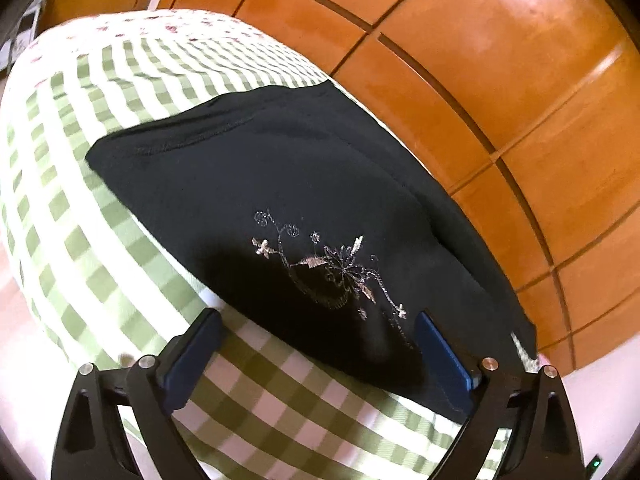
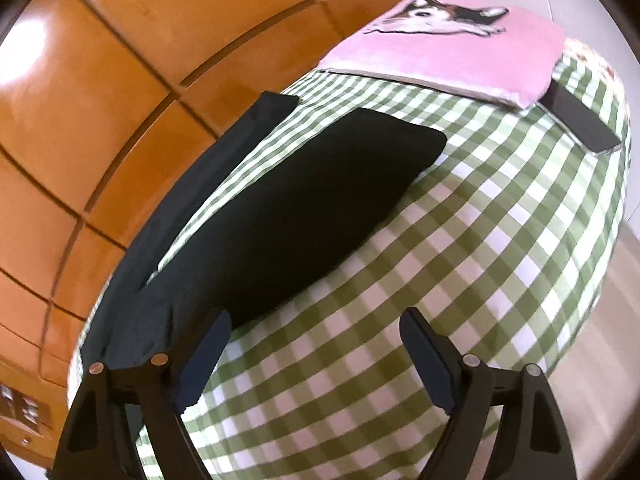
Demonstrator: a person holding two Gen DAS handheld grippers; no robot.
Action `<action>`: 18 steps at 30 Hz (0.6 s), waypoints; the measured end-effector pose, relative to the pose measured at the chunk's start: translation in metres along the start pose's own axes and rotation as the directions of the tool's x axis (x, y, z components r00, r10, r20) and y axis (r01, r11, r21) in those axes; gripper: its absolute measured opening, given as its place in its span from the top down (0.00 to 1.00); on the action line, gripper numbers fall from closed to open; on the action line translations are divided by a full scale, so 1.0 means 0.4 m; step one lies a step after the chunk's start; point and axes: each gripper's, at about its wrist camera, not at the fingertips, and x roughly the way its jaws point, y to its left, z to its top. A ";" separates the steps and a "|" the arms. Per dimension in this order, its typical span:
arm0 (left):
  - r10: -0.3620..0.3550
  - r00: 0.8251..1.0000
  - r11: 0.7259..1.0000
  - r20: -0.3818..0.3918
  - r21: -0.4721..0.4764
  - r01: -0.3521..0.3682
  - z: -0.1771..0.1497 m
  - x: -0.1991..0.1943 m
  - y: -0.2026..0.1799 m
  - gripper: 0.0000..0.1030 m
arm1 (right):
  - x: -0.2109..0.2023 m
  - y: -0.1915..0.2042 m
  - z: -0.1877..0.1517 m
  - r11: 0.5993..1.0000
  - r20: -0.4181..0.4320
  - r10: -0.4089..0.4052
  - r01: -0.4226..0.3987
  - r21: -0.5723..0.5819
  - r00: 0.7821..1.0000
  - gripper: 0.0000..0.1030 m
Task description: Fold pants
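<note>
1. Left wrist view: the checked bed cover (image 1: 100,240), green and white, is my landmark. The black pants (image 1: 280,184) lie flat on it, toward its edge nearest the orange wooden panelling (image 1: 500,100).
2. Left wrist view: a silvery floral embroidery (image 1: 332,272) shows on the pants at the end nearest my left gripper (image 1: 318,330). A stitched seam crosses the far end of the garment.
3. Left wrist view: my left jaws stand wide apart and grip nothing. One blue pad sits over bare checked cover; the other overlaps the near edge of the pants, and I cannot tell whether it touches the cloth.
4. Right wrist view: on the same checked bed cover (image 2: 480,260), the two legs of the pants (image 2: 300,208) run away from me. The nearer leg lies fully on the cover; the farther leg follows the cover's edge beside the wooden panelling (image 2: 100,80). A wedge of checked cover shows between the legs.
5. Right wrist view: my right gripper (image 2: 316,330) has its jaws wide apart and empty. One pad is just beside the near end of the pants; the other is over bare cover.
6. Right wrist view: at the far end of the cover lies a pink cushion (image 2: 460,52) printed with a dog's face, and beside it a dark flat strap (image 2: 580,124).
</note>
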 end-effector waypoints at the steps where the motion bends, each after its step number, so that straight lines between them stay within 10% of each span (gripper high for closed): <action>1: 0.009 1.000 1.000 0.004 0.013 -0.009 0.002 -0.001 0.001 0.05 | 0.008 -0.007 0.005 1.000 -0.003 0.016 -0.016 0.017 1.000 0.15; 18: 0.043 0.995 0.990 0.092 -0.140 -0.030 0.021 -0.041 0.091 0.04 | 0.113 -0.102 0.075 0.934 0.099 0.269 -0.285 0.216 0.958 0.40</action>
